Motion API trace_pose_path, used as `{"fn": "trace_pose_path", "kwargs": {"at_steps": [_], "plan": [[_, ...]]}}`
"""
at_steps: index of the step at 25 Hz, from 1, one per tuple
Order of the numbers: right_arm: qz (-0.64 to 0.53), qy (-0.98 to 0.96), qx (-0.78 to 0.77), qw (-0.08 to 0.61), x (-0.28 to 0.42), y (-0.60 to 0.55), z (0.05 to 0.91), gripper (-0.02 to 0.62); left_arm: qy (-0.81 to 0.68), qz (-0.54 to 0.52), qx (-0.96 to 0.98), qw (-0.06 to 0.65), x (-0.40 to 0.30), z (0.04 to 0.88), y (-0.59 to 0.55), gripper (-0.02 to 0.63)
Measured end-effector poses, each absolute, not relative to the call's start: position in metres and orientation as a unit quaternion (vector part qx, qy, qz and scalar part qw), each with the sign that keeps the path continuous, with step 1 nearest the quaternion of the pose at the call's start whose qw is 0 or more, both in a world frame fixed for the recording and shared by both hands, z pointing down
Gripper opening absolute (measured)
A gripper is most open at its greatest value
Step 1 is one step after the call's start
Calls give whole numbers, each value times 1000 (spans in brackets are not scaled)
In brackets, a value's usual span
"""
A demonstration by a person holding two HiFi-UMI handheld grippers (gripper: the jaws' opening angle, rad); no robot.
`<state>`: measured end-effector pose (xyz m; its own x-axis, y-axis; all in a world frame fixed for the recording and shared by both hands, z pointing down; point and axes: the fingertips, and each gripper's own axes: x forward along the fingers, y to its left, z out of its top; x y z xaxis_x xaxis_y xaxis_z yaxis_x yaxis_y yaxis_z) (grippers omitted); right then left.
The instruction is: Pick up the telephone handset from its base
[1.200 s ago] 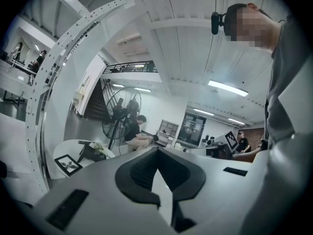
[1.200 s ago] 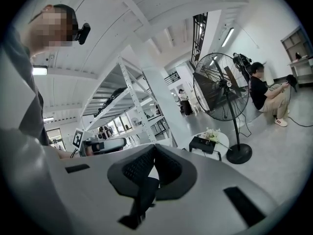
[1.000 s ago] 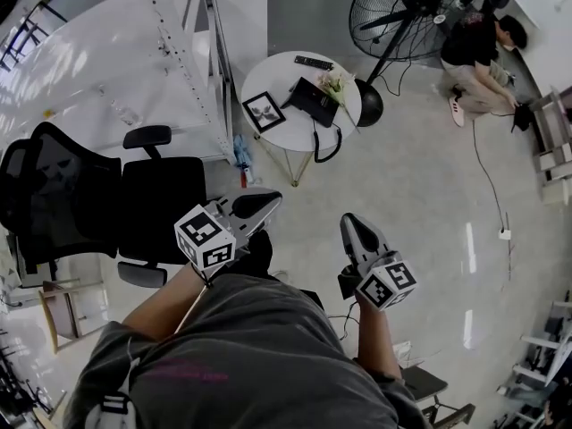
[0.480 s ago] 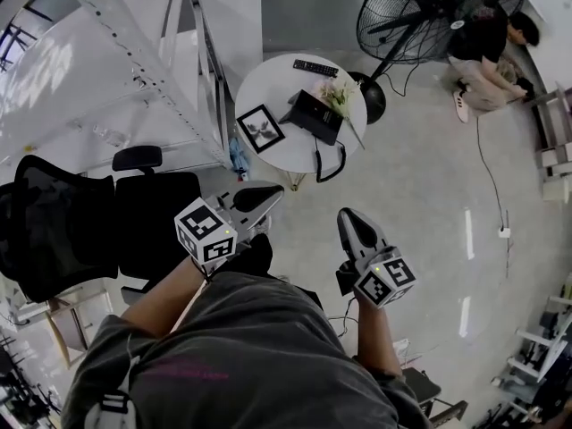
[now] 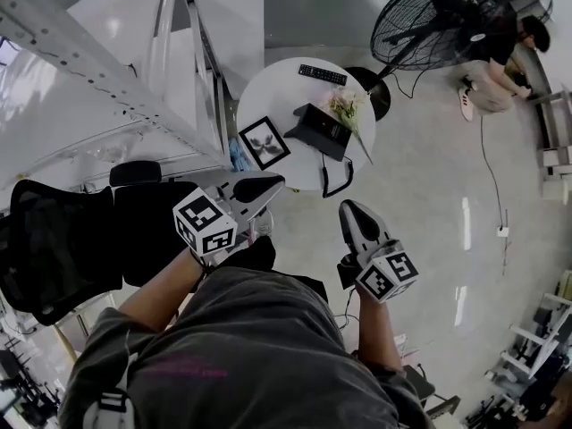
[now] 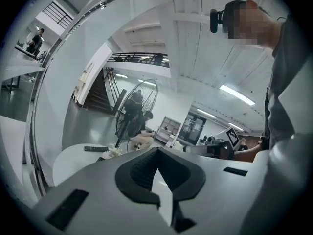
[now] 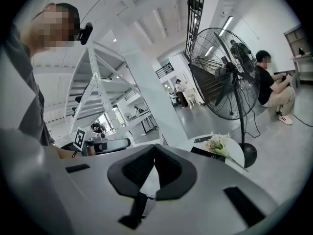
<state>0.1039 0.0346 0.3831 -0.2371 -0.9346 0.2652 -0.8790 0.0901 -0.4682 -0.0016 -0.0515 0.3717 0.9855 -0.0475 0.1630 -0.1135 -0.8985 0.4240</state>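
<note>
Overhead in the head view, two grippers, the left gripper (image 5: 261,189) and the right gripper (image 5: 351,213), point toward one round white table (image 5: 268,105). On it lie one black telephone (image 5: 320,129), its handset too small to tell from the base, one framed picture (image 5: 264,142), one remote (image 5: 322,74) and one bunch of flowers (image 5: 345,107). One fan (image 5: 438,25) and one office chair (image 5: 80,239) stand nearby. The table now sits closer to both grippers than a second ago.

Left gripper view: jaws pressed together, nothing between them.

Right gripper view: jaws likewise together and empty, with the table ahead.
</note>
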Motion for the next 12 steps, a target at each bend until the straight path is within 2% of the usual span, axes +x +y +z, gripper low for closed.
{"fn": "trace_pose_path", "kwargs": {"at_steps": [12], "plan": [[-293,727,-619,42,124,-22,402,18,-33,88,966,243,21,399,-103,14]]}}
